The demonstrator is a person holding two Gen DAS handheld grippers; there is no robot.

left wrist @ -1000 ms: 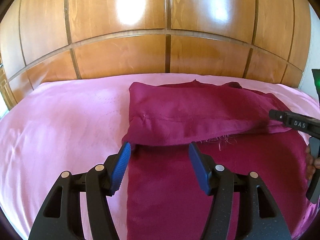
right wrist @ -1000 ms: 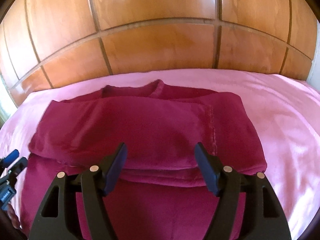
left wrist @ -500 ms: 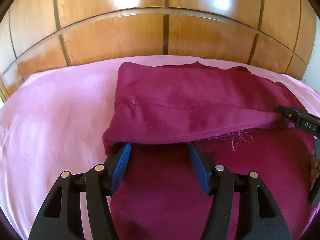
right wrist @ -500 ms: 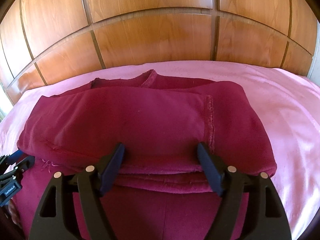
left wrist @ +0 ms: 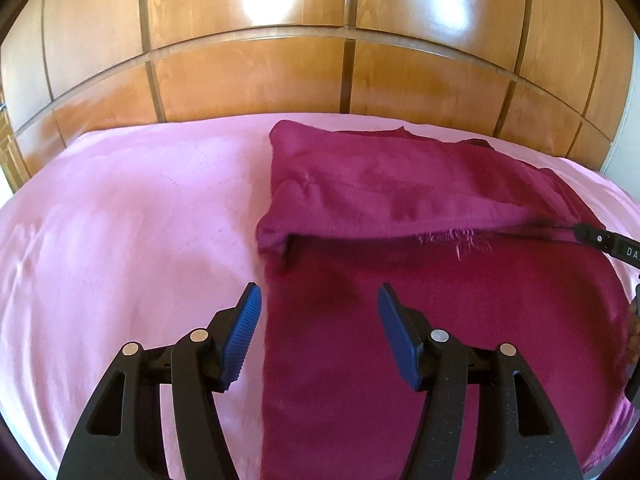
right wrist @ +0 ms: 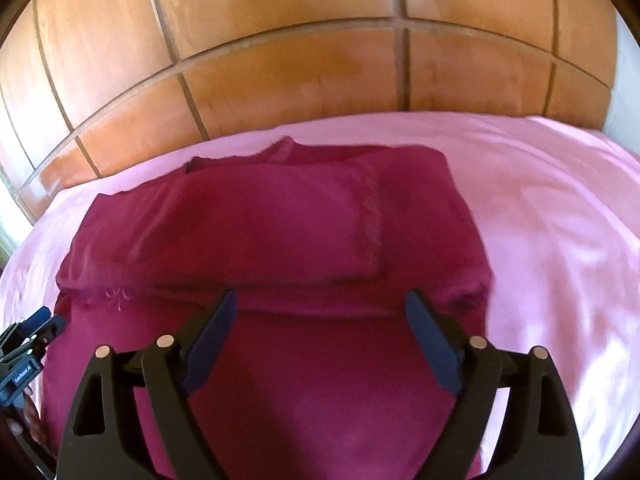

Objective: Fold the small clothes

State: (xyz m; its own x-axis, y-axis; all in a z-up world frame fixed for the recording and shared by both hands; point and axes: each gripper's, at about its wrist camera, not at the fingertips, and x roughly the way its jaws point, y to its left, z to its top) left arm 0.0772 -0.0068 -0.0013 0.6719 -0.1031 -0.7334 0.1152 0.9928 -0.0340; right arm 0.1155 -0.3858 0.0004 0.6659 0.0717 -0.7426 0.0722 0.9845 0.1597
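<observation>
Wooden panels [left wrist: 256,80] fill the background, with a pink sheet [left wrist: 120,240] spread below them.

Through my left wrist camera, my left gripper [left wrist: 320,332] stands released, jaws apart with nothing between them, hanging over the near left edge of the garment [left wrist: 400,340]. That maroon garment lies on the sheet from about twelve round to five o'clock of my jaws. Its far part is doubled toward me into a thick flap [left wrist: 400,196], whose frayed hem crosses at one o'clock. At three o'clock my right gripper [left wrist: 608,242] pokes in just under that hem; the letters "DA" can be read on it, the rest cut off by the frame edge.

Through my right wrist camera, my right gripper's jaws have just been opening and stand wide, nothing between them, only flat cloth below. The flap [right wrist: 248,224] sits at twelve o'clock, its hem just beyond my fingertips. At nine o'clock my left gripper [right wrist: 28,336] shows at the frame's edge, with small print on its body that looks like "GenRobot.AI", though I can't be sure.

I judge one lengthwise fold is laid and both corners let go. The near half lies flat and unfolded, so at least one more fold remains, then some squaring up.
</observation>
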